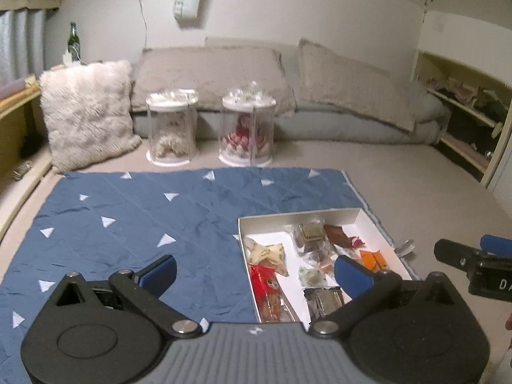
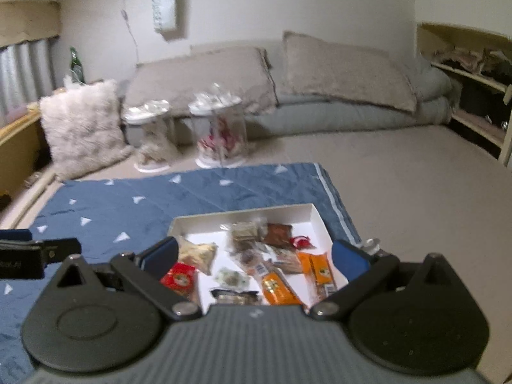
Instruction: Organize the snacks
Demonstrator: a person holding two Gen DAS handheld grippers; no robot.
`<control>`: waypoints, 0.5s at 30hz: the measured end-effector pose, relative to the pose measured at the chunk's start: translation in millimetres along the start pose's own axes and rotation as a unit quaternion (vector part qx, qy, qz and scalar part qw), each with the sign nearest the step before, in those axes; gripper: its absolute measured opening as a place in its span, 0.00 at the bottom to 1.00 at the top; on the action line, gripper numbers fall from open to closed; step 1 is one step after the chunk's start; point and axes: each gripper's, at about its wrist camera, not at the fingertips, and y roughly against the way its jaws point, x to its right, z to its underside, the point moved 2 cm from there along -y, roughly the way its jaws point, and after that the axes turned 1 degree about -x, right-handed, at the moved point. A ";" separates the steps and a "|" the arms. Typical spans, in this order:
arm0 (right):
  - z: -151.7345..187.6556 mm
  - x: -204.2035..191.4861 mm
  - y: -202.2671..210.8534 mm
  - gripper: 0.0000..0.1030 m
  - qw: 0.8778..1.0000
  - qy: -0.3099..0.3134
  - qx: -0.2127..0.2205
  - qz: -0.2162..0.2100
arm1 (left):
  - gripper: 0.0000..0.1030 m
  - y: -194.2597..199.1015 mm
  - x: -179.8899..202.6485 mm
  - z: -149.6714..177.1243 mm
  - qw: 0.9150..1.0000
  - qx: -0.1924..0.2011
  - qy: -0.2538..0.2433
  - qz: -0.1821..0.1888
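A shallow white box (image 1: 372, 224) (image 2: 315, 220) lies on a blue cloth with white triangles (image 1: 134, 217) (image 2: 128, 204) and holds several wrapped snacks: a red packet (image 1: 264, 283) (image 2: 179, 276), orange packets (image 1: 374, 259) (image 2: 321, 270), a pale crinkled bag (image 1: 268, 252) (image 2: 198, 252) and dark brown packs (image 1: 308, 233) (image 2: 278, 233). My left gripper (image 1: 256, 270) hovers open over the box's left edge, nothing between its fingers. My right gripper (image 2: 256, 257) is open above the box, empty. Each gripper's tip shows at the side of the other's view.
Two clear lidded jars (image 1: 172, 131) (image 1: 248, 129) (image 2: 150, 134) (image 2: 220, 131) stand on the beige floor behind the cloth, one with pale contents, one with red. A fluffy cushion (image 1: 86, 112), grey pillows (image 1: 211, 76) and side shelves (image 1: 464, 112) ring the area. A green bottle (image 1: 73, 41) stands far left.
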 end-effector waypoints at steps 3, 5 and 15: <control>6.7 -4.8 19.6 1.00 1.000 0.009 0.013 0.000 | 1.00 20.5 -4.4 7.9 1.000 0.015 0.000 -0.002; 12.5 -7.7 30.3 1.00 1.000 0.017 0.019 0.001 | 1.00 30.2 -7.3 14.4 1.000 0.015 0.004 -0.008; 43.4 -11.0 70.6 1.00 0.999 0.021 0.027 -0.018 | 1.00 67.1 -13.6 55.8 0.999 0.035 -0.013 -0.020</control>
